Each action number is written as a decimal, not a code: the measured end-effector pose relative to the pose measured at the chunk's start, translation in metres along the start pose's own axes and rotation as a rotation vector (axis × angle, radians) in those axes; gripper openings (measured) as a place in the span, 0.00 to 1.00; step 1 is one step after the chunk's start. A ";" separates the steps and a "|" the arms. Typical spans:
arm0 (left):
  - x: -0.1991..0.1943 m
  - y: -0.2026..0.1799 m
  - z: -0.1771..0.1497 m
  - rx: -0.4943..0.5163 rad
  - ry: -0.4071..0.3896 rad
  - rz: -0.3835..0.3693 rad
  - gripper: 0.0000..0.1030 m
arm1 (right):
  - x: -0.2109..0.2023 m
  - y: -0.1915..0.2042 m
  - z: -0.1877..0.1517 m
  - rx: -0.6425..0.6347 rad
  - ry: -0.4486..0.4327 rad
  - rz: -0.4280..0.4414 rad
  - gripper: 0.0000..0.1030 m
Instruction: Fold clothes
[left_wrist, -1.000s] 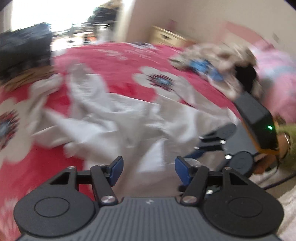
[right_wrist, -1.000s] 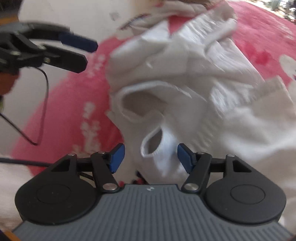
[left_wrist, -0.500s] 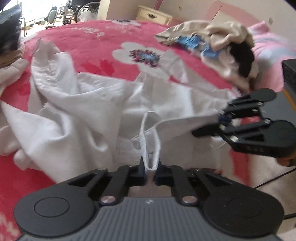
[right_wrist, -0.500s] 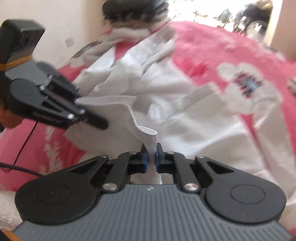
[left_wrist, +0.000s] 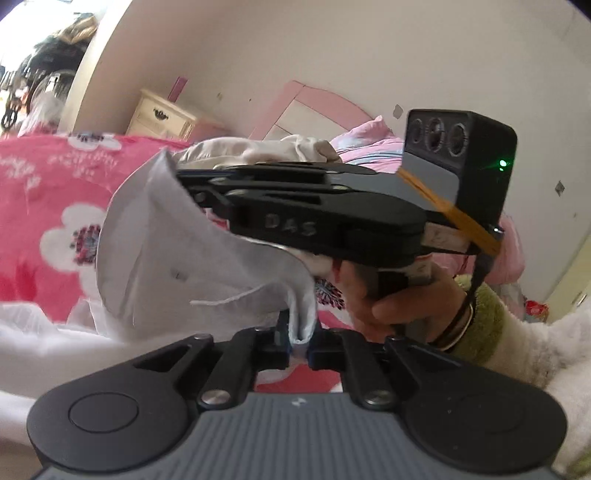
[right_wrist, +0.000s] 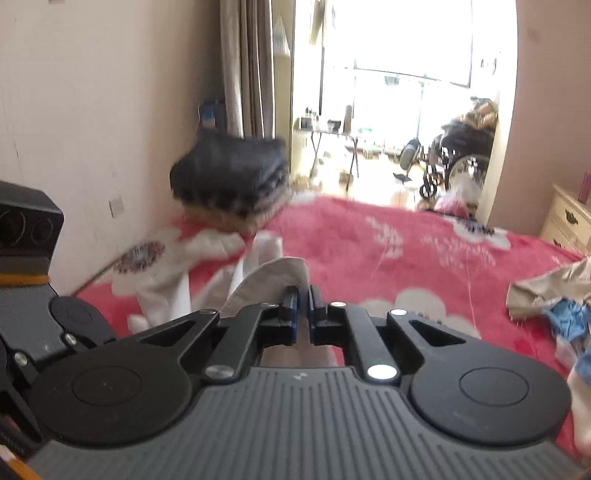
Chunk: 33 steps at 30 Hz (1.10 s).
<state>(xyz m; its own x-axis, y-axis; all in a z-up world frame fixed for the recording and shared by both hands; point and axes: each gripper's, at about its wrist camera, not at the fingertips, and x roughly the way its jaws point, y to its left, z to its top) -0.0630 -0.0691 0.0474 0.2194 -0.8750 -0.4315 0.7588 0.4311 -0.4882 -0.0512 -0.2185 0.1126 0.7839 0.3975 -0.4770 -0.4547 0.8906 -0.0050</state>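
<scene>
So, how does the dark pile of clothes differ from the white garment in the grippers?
The dark pile is folded and stacked, while the white garment is loose and crumpled. The dark pile rests on the red blanket; the white garment is pinched by the left gripper and the right gripper, partly raised. Both are clothing on the same bed.

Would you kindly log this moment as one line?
left gripper: shut on white garment | right gripper: shut on white garment | garment lifted off red blanket
</scene>
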 end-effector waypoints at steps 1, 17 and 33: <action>0.009 0.001 -0.003 0.016 0.013 0.024 0.21 | 0.003 -0.006 -0.002 0.006 -0.002 0.002 0.04; 0.042 0.073 -0.076 -0.190 0.186 0.202 0.52 | 0.020 -0.124 -0.131 0.788 0.206 -0.017 0.51; 0.088 0.003 -0.067 0.147 0.158 0.182 0.53 | 0.050 -0.053 -0.109 0.750 0.412 0.069 0.86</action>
<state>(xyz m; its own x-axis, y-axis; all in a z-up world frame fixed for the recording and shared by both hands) -0.0825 -0.1303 -0.0435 0.2713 -0.7358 -0.6204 0.7987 0.5318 -0.2815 -0.0340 -0.2697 -0.0072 0.4828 0.4740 -0.7364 0.0176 0.8355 0.5493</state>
